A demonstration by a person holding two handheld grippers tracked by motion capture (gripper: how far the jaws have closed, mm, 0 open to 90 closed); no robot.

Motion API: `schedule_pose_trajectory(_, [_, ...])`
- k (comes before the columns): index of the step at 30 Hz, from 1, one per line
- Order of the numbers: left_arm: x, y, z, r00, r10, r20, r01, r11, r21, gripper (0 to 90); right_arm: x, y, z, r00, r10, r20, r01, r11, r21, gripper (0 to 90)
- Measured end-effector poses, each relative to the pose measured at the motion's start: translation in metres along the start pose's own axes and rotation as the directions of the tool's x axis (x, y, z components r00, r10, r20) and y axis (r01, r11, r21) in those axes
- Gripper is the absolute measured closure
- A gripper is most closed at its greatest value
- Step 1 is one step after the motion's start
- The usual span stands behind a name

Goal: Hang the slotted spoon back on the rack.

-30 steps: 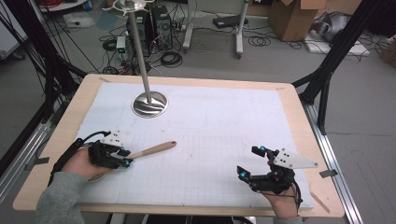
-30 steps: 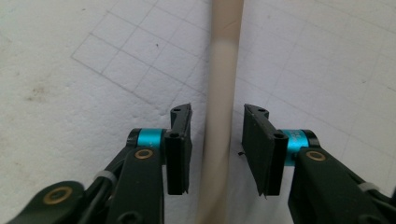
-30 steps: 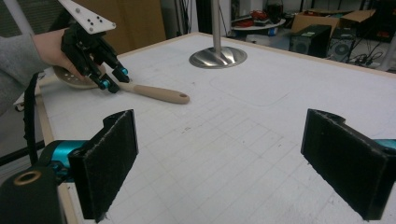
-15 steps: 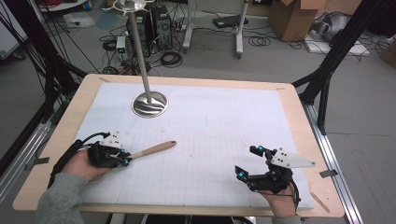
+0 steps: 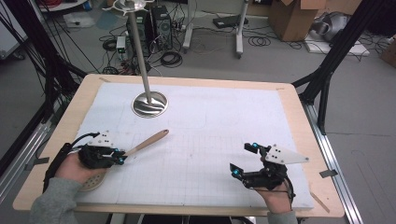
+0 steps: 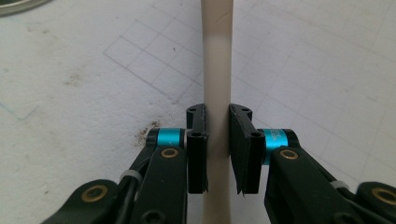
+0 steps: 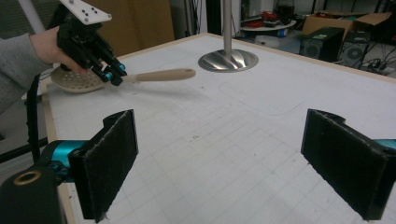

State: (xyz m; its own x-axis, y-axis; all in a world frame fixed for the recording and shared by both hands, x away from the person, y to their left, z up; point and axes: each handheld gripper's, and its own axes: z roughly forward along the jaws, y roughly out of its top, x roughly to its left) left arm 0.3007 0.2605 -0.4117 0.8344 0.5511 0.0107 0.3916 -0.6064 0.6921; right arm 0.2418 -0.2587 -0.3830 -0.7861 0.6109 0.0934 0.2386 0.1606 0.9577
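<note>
Left gripper (image 5: 120, 157) has just been closing; its pads now clamp the handle of the wooden slotted spoon (image 5: 144, 143), at the table's (image 5: 299, 121) near-left corner. Right gripper (image 5: 243, 161) hovers near-right, jaws wide apart, holding nothing. Steel stand base (image 5: 149, 103) sits beyond.

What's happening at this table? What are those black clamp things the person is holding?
A person holds a two-jaw gripper in each hand. The left gripper has just been closing its jaws, and they now pinch the handle of a pale slotted spoon that lies on the white mat. The right gripper waits near the table's front edge with its jaws wide apart and nothing between them. Farther back stands a metal pole on a round base, untouched.
</note>
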Motion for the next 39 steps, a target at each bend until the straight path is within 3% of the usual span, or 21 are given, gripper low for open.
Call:
schedule_pose_trajectory(6, [-0.003, -0.003, -0.016, 0.9993, -0.014, -0.034, 0.012, 0.9985, -0.053, 77.4, 0.002, 0.004, 0.010, 0.9997, -0.008, -0.025, 0.008, 1.000, 0.001, 9.8])
schedule_pose_trajectory(11, [-0.003, -0.007, -0.023, 0.9968, -0.058, -0.055, 0.053, 0.9943, -0.093, 77.5, 0.002, 0.006, 0.017, 0.9992, -0.016, -0.036, 0.016, 1.000, 0.002, 9.8])
schedule_pose_trajectory(22, [-0.004, -0.007, -0.028, 0.9956, -0.068, -0.065, 0.061, 0.9924, -0.107, 77.5, 0.003, 0.006, 0.022, 0.9989, -0.013, -0.044, 0.014, 1.000, 0.008, 9.8])
schedule_pose_trajectory(39, [-0.006, -0.003, -0.051, 0.9919, -0.099, -0.079, 0.081, 0.9751, -0.207, 77.5, 0.003, 0.007, 0.020, 0.9990, -0.012, -0.044, 0.012, 1.000, 0.003, 9.8])
